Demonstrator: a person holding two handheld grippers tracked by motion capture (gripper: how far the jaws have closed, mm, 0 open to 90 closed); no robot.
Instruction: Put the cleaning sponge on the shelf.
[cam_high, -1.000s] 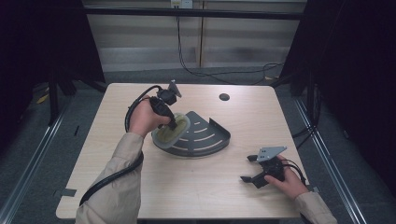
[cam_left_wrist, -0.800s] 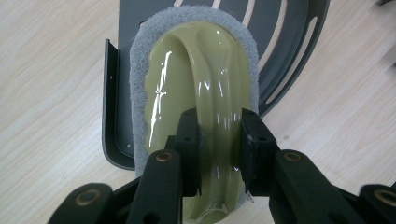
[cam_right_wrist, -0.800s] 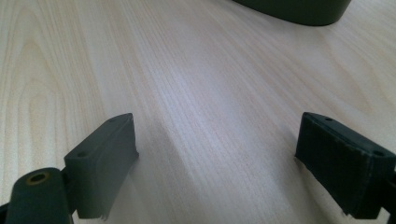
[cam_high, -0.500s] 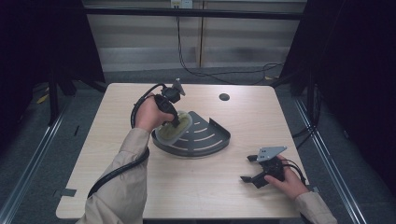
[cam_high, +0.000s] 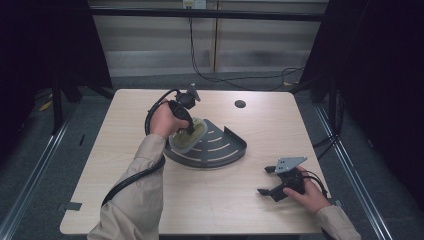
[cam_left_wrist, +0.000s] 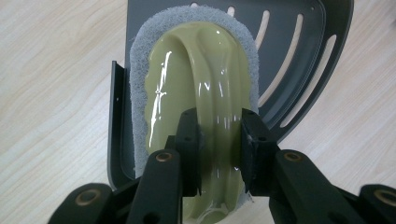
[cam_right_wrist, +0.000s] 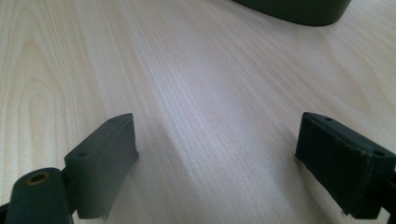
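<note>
One scrubbing pad (cam_left_wrist: 196, 88) with a pale green handle is held in the left tool (cam_left_wrist: 219, 144) over one dark corner shelf (cam_high: 220, 147) on the desk (cam_high: 210, 200). The right tool (cam_high: 272, 181) is spread wide. No writing is seen.

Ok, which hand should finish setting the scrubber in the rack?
Left. The left gripper is already shut on the scrubber handle, over the rack. The right gripper sits open on the table, well away from both.
</note>
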